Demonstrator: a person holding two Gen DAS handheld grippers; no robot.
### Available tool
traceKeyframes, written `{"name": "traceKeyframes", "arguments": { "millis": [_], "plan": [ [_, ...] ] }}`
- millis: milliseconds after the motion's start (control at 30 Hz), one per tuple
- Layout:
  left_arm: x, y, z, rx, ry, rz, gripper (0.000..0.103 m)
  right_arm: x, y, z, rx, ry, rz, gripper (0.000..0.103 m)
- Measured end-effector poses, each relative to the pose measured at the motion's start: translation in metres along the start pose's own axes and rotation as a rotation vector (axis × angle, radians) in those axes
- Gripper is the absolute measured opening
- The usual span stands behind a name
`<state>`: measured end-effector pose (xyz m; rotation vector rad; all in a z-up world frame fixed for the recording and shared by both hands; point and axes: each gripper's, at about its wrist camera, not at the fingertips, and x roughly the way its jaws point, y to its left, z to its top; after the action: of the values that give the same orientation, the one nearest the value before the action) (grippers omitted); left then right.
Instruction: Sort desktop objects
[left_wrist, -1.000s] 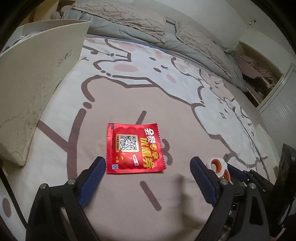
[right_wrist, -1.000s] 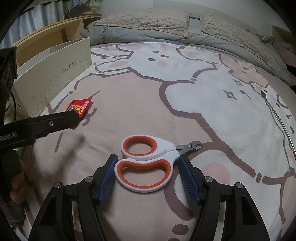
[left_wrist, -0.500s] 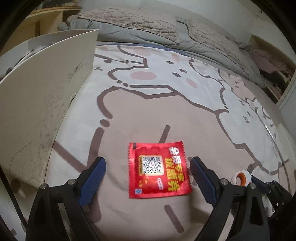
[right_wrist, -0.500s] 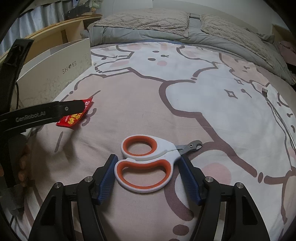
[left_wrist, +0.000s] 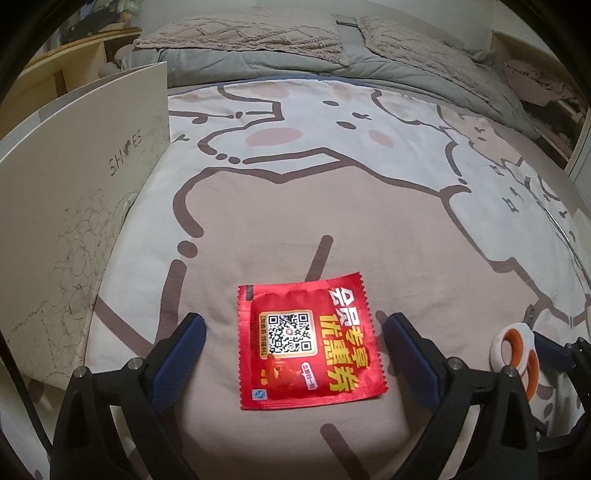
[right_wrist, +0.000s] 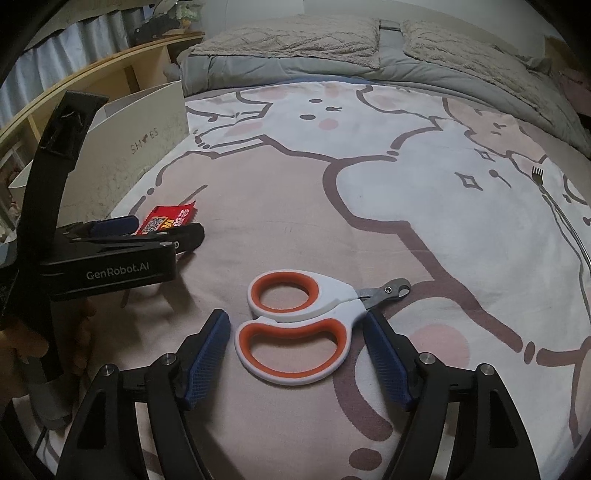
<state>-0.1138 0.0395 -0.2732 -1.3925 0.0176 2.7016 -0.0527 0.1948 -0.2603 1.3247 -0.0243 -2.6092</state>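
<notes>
A flat red packet (left_wrist: 308, 341) with a QR code and yellow writing lies on the cartoon-print bedsheet. My left gripper (left_wrist: 293, 328) is open, its blue-padded fingers either side of the packet, not touching it. White and orange nail clippers (right_wrist: 299, 323) lie on the sheet. My right gripper (right_wrist: 297, 328) is open with its fingers flanking the clipper handles. The clippers also show at the right edge of the left wrist view (left_wrist: 515, 350). The packet (right_wrist: 168, 220) and left gripper (right_wrist: 155, 230) show at the left of the right wrist view.
A cream shoe box (left_wrist: 74, 218) stands along the left side of the bed. Grey quilts and pillows (left_wrist: 295, 48) lie at the far end. Wooden shelves (right_wrist: 74, 96) stand beyond the box.
My left gripper has swung and moved forward, so the red packet now sits between its fingers. The right gripper and the clippers have not moved.
</notes>
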Motion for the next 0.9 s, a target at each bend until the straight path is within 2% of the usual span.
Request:
{"name": "traceKeyframes", "arguments": {
  "millis": [133,267,400,500,667,900],
  "plan": [
    [0.002,-0.002,0.000,0.003,0.009,0.010,0.100,0.002,0.003,0.001,-0.013,0.003,-0.021,0.075],
    [0.001,-0.001,0.001,-0.003,0.009,0.002,0.100,0.000,0.009,0.000,-0.027,0.004,-0.053,0.068],
    [0.000,-0.003,0.000,0.001,0.001,0.014,0.098,-0.001,0.011,-0.001,-0.035,-0.003,-0.072,0.068],
    [-0.003,-0.003,-0.001,0.000,-0.007,0.008,0.089,-0.001,0.011,-0.001,-0.035,-0.004,-0.071,0.068],
    [-0.007,-0.004,-0.002,0.005,-0.020,-0.010,0.067,-0.001,0.011,-0.001,-0.039,0.003,-0.074,0.068],
    [-0.012,-0.002,-0.002,-0.006,-0.033,-0.022,0.055,-0.002,0.010,0.000,-0.039,0.004,-0.074,0.068]
  ]
}}
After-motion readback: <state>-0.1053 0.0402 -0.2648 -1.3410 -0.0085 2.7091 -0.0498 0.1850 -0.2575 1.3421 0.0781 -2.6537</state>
